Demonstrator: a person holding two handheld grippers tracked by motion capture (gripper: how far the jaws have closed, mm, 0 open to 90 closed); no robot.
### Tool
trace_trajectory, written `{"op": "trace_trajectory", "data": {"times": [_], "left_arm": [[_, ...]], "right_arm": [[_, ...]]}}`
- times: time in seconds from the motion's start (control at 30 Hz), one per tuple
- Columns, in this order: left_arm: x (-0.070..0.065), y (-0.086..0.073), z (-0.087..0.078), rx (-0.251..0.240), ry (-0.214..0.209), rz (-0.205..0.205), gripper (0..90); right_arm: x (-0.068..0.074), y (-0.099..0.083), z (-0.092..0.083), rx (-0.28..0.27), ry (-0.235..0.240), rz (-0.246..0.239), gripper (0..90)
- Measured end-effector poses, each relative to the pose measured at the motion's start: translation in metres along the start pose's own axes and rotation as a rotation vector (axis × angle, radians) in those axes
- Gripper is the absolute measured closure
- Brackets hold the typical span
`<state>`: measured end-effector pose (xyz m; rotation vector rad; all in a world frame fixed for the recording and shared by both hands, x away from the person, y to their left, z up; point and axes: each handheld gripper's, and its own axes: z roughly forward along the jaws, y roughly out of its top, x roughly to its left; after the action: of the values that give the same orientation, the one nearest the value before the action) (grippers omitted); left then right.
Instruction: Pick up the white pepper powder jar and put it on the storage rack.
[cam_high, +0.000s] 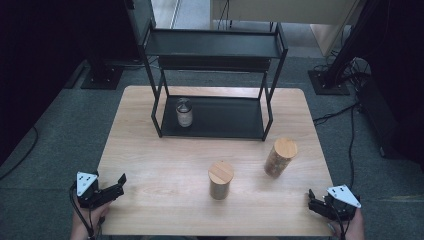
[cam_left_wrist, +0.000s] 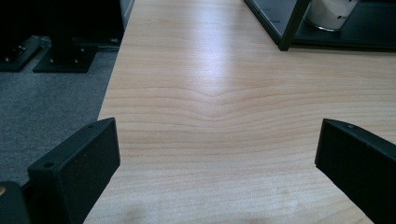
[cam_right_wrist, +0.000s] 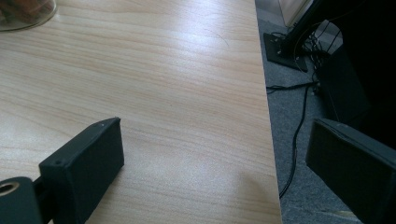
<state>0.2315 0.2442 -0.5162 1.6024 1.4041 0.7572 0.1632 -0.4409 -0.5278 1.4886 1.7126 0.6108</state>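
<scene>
Left gripper (cam_high: 119, 183): lower left of frame, jaws spread, nothing between them.
Right gripper (cam_high: 312, 200): lower right, jaws spread wide, holding nothing.
Wooden-lidded jars: one (cam_high: 220, 179) centre, another (cam_high: 280, 157) right of it.
Black rack (cam_high: 215, 50): top centre, small jar (cam_high: 184, 112) on its lower shelf.

I see the table (cam_high: 165, 165) with a two-tier rack (cam_high: 215, 75) standing on its far half. One jar (cam_high: 184, 112) sits on the rack's lower shelf, toward its left end. In front of the rack, on the bare tabletop, two canisters stand apart: one canister (cam_high: 221, 180) near the middle, the other canister (cam_high: 280, 157) to its right and slightly farther back. My left gripper (cam_high: 117, 184) sits over the near left corner, my right gripper (cam_high: 314, 201) at the near right edge, both well apart from the canisters.
</scene>
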Motion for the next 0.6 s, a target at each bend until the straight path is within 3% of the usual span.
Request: {"op": "trace_trajectory", "data": {"times": [0.6], "left_arm": [[0.001,-0.006,-0.012,-0.003,0.0,0.004,0.2]], "right_arm": [[0.001,0.0,0.0,-0.002,-0.003,-0.003,4.1]]}}
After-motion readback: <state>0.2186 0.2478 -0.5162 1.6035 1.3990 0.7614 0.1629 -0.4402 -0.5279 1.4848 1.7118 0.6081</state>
